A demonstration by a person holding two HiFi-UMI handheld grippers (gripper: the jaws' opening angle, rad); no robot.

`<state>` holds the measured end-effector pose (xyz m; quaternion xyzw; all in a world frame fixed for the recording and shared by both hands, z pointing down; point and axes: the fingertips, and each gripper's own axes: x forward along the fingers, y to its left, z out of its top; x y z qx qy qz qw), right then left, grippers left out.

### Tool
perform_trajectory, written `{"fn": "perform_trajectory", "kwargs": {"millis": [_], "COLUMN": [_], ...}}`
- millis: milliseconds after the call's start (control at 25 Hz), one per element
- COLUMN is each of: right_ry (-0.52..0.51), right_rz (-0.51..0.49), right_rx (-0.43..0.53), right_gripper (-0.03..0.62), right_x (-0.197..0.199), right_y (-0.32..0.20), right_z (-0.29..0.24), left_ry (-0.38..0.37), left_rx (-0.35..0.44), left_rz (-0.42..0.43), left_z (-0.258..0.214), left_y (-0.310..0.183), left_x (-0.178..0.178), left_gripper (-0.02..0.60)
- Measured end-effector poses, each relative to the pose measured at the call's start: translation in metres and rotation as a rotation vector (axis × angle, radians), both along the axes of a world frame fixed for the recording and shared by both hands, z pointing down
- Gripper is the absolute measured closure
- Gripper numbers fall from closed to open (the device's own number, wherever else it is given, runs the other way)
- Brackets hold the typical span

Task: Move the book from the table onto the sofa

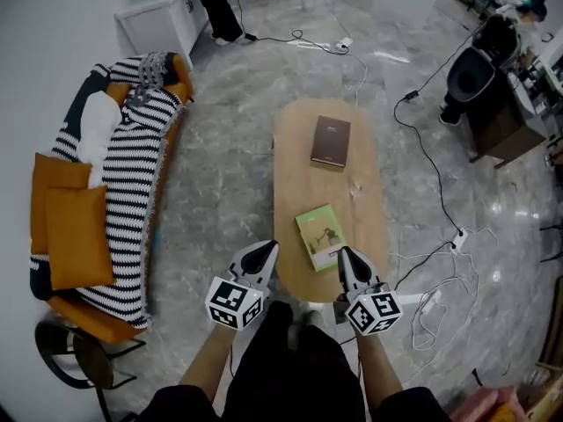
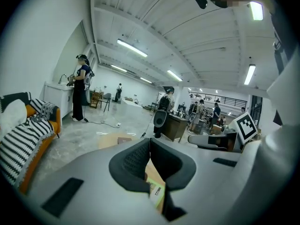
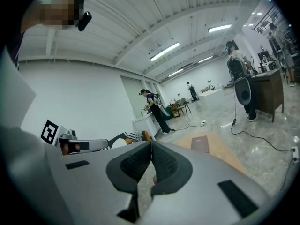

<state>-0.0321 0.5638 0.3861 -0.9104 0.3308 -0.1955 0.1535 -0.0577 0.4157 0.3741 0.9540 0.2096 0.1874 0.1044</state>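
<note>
step: approach, book not yet gripped | left gripper [image 1: 267,251], right gripper [image 1: 345,256]: fingers clenched, empty; green book [image 1: 320,236] just ahead on surface [image 1: 295,161] | next: open fingers, grip book; carry to sofa [image 1: 132,170]

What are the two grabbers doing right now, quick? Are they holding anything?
Left gripper: closed, holding nothing.
Right gripper: closed, holding nothing.
</note>
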Motion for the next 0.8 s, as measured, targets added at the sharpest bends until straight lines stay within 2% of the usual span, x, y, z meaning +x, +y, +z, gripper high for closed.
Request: {"fn": "perform_trajectory", "kwargs": {"millis": [320, 560, 800], "right_ry": [-0.049, -0.090, -0.156], "right_rz": [0.095, 0.151, 0.188], "right_rx": [0.006, 0.031, 0.086], "right_gripper": [0.571, 0.571, 0.571], "right_x": [0.016, 0.037, 0.046], "right_y": [0.025, 0.063, 0.102], "right_z": [0.022, 0.049, 0.077], "left_ry": [-0.048, -0.095, -0.143], "left_rx": [-0.008, 0.021, 0.068], "left_rz": [0.085, 0.142, 0.146], "left_z": [0.024, 0.048, 0.073], "left_y": [0.024, 0.061, 0.093], "left_x": [0.032, 0.060, 0.089], "left_gripper": [0.566, 0.565, 0.566]}}
